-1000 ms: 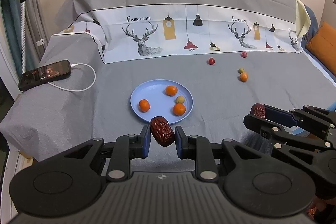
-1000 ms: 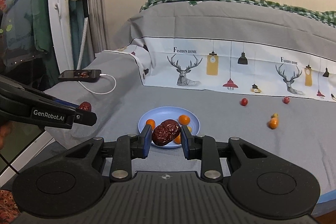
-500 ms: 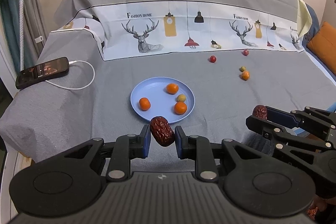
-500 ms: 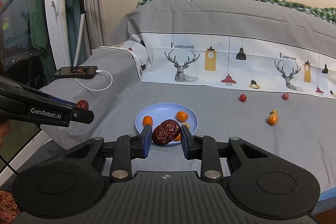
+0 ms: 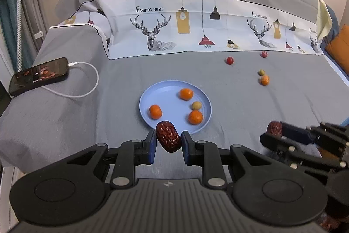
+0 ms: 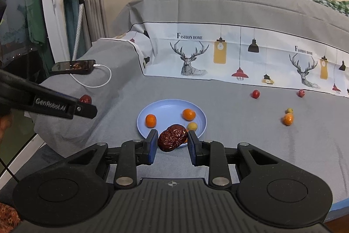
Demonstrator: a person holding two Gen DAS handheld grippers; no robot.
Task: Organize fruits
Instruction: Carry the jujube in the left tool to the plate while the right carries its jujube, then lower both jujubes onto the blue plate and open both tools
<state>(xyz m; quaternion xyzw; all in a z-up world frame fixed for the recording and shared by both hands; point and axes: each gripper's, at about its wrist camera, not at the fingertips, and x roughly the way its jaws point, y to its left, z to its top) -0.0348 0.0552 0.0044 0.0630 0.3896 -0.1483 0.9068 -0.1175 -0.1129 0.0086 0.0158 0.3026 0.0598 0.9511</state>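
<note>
A light blue plate (image 5: pixel 165 91) (image 6: pixel 165 107) lies on the grey bed sheet and holds three small oranges (image 5: pixel 186 94) and a yellowish fruit (image 5: pixel 196 105). My left gripper (image 5: pixel 168 141) is shut on a wrinkled red date (image 5: pixel 168 136), just short of the plate's near rim. My right gripper (image 6: pixel 172 142) is shut on a second red date (image 6: pixel 172 138), also over the plate's near rim. Each gripper shows in the other's view, the right (image 5: pixel 271 133) at the right edge and the left (image 6: pixel 87 107) at the left.
Loose fruit lies on the sheet far right of the plate: two red ones (image 5: pixel 229 60) (image 5: pixel 264 54), a green one (image 5: pixel 261 72) and an orange (image 5: pixel 264 80). A phone (image 5: pixel 39 75) on a white cable lies at the left. An orange cushion (image 5: pixel 338 48) sits far right.
Both grippers have moved forward toward the plate, each still holding its date; the plate and fruit look larger and nearer.
</note>
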